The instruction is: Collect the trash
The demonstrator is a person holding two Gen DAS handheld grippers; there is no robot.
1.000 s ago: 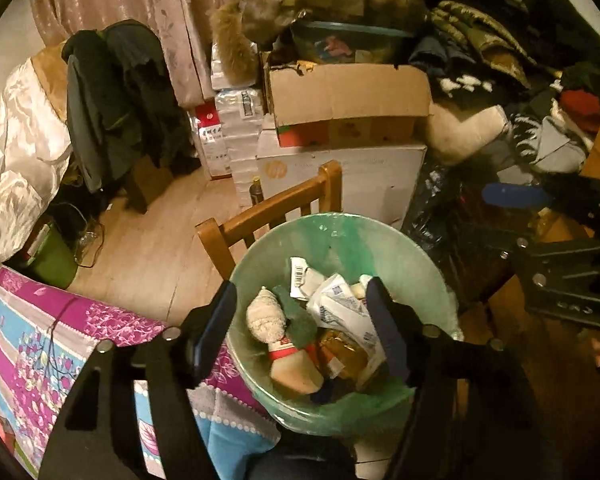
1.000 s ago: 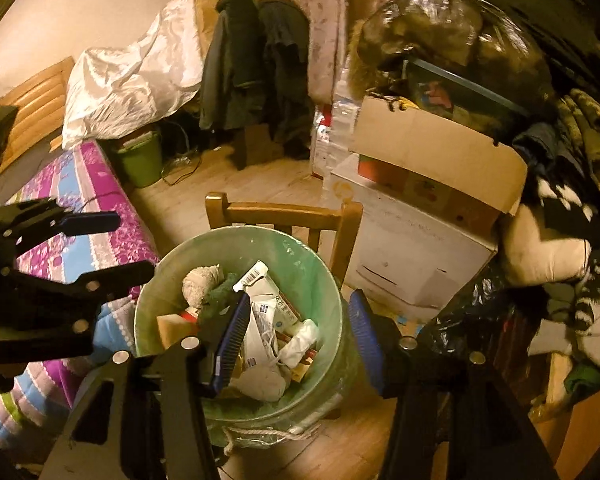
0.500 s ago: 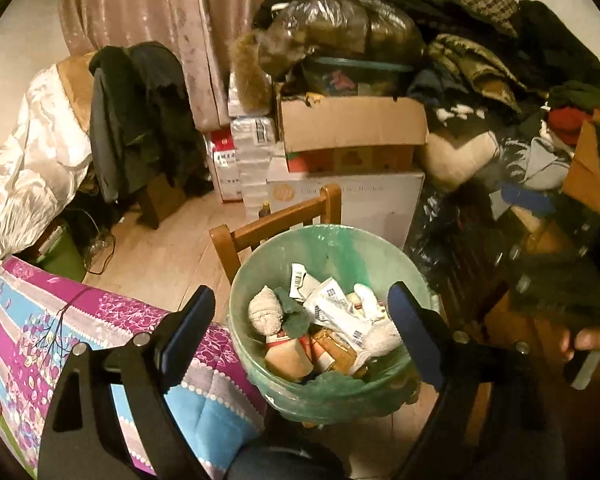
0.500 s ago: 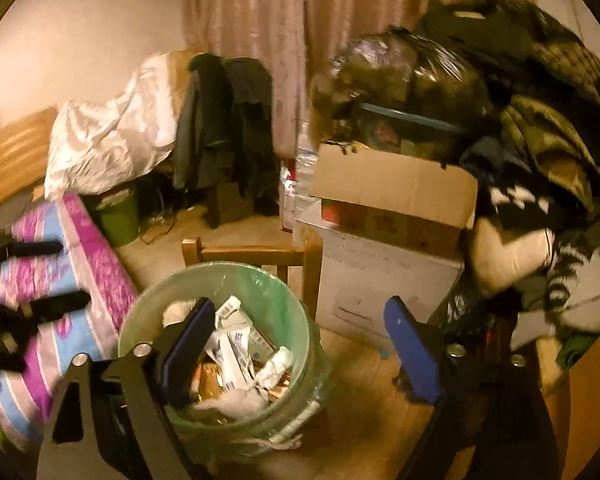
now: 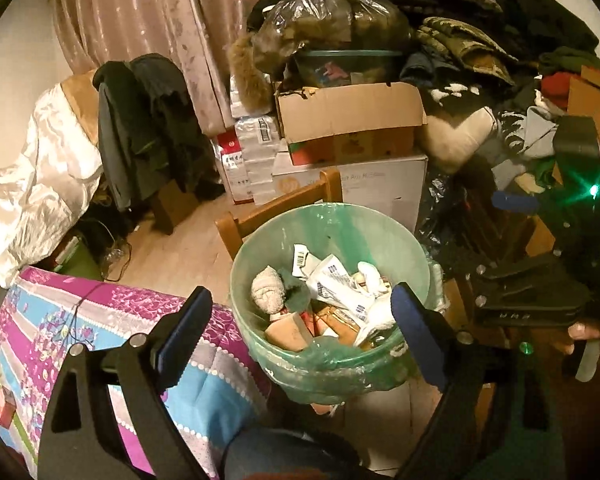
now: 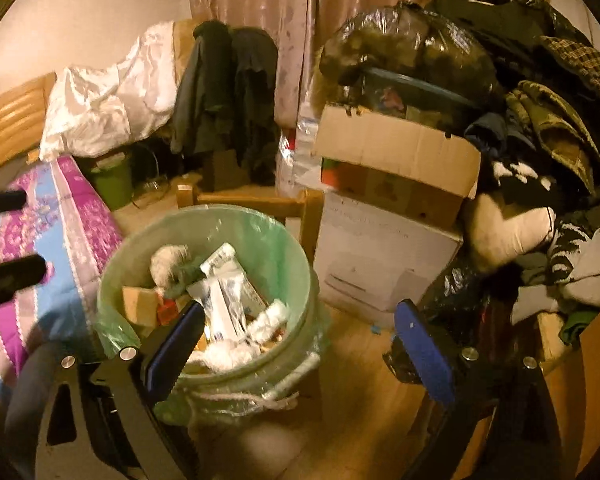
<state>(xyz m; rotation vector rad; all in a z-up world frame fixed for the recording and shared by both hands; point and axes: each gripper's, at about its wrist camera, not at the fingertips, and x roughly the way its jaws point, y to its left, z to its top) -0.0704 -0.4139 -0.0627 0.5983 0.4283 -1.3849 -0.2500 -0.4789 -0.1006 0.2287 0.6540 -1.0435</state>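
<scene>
Tongs, left [image 5: 300,322] and right [image 6: 298,338], spread empty; bin [image 5: 332,364] contents seemingly blurred.

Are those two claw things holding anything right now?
No. The left gripper and right gripper have just been opening; nothing sits between their jaws, above the trash bin.

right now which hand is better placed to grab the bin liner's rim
Left, probably. The left gripper, jaws just opened with nothing between them, frames the bin squarely. The right gripper, also just opened and empty, sits off to the bin's side.
</scene>
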